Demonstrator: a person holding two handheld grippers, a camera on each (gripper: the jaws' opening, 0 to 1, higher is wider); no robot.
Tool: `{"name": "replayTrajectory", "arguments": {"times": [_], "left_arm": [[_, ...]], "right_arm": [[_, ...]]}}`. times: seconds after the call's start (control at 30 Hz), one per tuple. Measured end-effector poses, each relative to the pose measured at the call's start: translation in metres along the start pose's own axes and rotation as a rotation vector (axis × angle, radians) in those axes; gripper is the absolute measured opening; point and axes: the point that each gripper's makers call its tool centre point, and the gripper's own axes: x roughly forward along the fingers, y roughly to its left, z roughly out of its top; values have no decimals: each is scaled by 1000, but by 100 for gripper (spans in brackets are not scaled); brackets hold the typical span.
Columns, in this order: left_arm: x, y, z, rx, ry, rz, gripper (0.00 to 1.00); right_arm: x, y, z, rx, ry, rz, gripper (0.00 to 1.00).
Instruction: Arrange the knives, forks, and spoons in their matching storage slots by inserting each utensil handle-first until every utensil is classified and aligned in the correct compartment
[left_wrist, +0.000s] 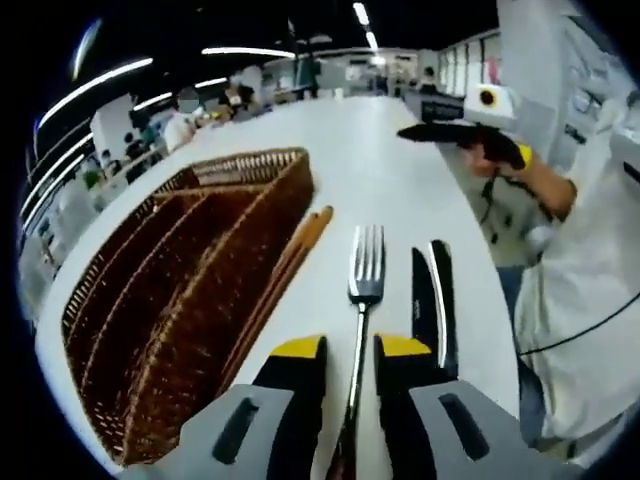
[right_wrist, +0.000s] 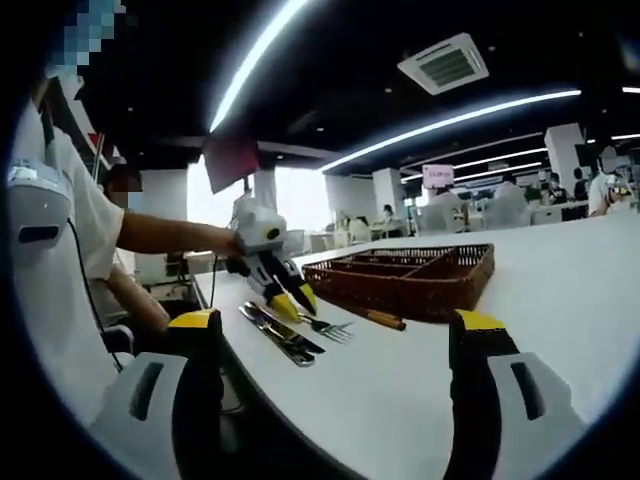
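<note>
A silver fork lies on the white table, tines pointing away, and its handle runs back between the yellow-tipped fingers of my left gripper. The jaws are open, with a gap on each side of the handle. A black-handled knife lies just right of the fork. A brown wicker tray with long compartments sits to the left. In the right gripper view my right gripper is held wide open over the table edge, holding nothing. Beyond it are the left gripper, the fork, the knives and the tray.
A wooden-handled piece lies along the tray's right side. The person's arm holds the right gripper above the table's right edge. Other people and tables stand far behind. The table edge runs close to the cutlery.
</note>
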Motion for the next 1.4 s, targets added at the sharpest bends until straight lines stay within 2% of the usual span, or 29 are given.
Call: {"name": "replayTrajectory", "arguments": {"times": [0.07,0.13,0.23,0.43,0.53,0.63,0.7,0.73,0.83,0.93,1.0,1.17,1.4], "left_arm": [[0,-1,-3,54,8,7,21],[1,-2,-2,23,8,4,21],[1,0,-1,30,1,12,18],[7,-4,3,49,-48,-14,12],[7,-2,3,48,-56,-20,4],[8,0,3,36,-71,-30,3],[8,0,4,44,-112,-51,3],[8,0,5,15,-141,-62,3],[7,4,3,-2,-163,-66,2],[7,3,4,28,-143,-64,2],[7,-2,2,39,-129,-87,2],[6,-2,1,74,-97,-80,2],[0,0,4,40,-92,-71,2]], "right_arm": [[0,0,0,-1,2,0,97],[0,-1,-1,2,6,-1,97],[2,0,-3,3,12,1,97],[4,3,-8,4,28,10,97],[4,4,-9,6,37,14,96],[5,4,-9,3,38,15,96],[5,5,-9,6,38,18,96],[5,5,-10,7,39,18,96],[6,6,-12,4,48,22,95],[6,8,-12,0,53,26,95],[6,9,-9,5,45,35,95],[6,6,-6,9,38,26,95],[8,7,-10,10,50,26,95]]}}
